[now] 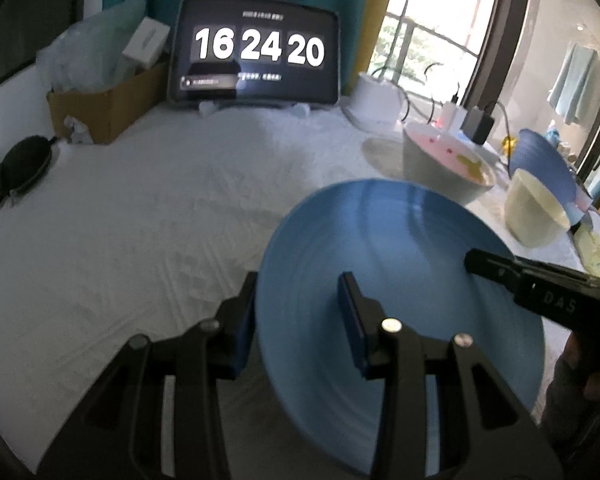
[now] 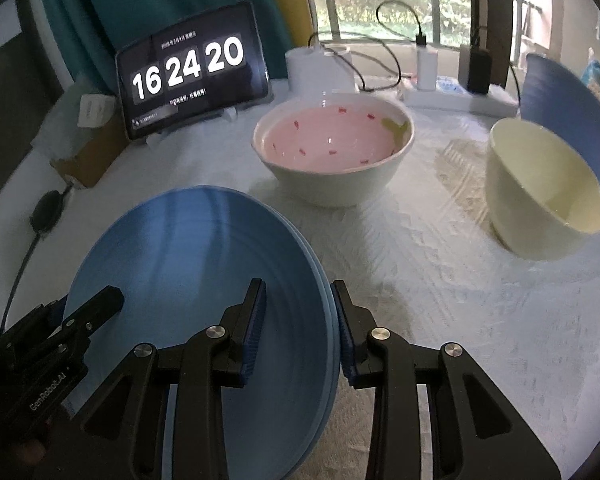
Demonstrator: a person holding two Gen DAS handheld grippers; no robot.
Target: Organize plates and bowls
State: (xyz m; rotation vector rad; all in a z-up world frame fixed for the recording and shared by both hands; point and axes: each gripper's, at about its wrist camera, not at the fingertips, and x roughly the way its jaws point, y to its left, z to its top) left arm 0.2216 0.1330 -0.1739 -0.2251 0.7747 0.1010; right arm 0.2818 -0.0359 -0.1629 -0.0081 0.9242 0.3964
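Carrying a light blue plate (image 2: 204, 300) between them, the two hand-held grippers share its weight from opposite edges, which keeps the wide, shallow dish from tipping. The right hand-held gripper (image 2: 300, 328) stands partly closed with its pads on either side of the plate's right rim, one inside the dish and one under it. The left hand-held gripper (image 1: 296, 320) grips the opposite rim the same way, one pad on the upper face. The rim looks layered in the right wrist view, so there may be more than one plate; I cannot tell for sure. The plate is tilted and seems raised off the white-covered tabletop (image 2: 440, 280), in front of the bowls, so it is probably being carried to a stacking spot.

A white bowl with a pink inside (image 2: 332, 148) stands upright behind the plate; its red flecks look like a printed pattern, and it seems empty. A cream bowl (image 2: 540, 192) leans at the right, empty, just in front of a darker blue dish (image 2: 560, 92) standing on edge. A clock tablet (image 2: 188, 68) is propped at the back.
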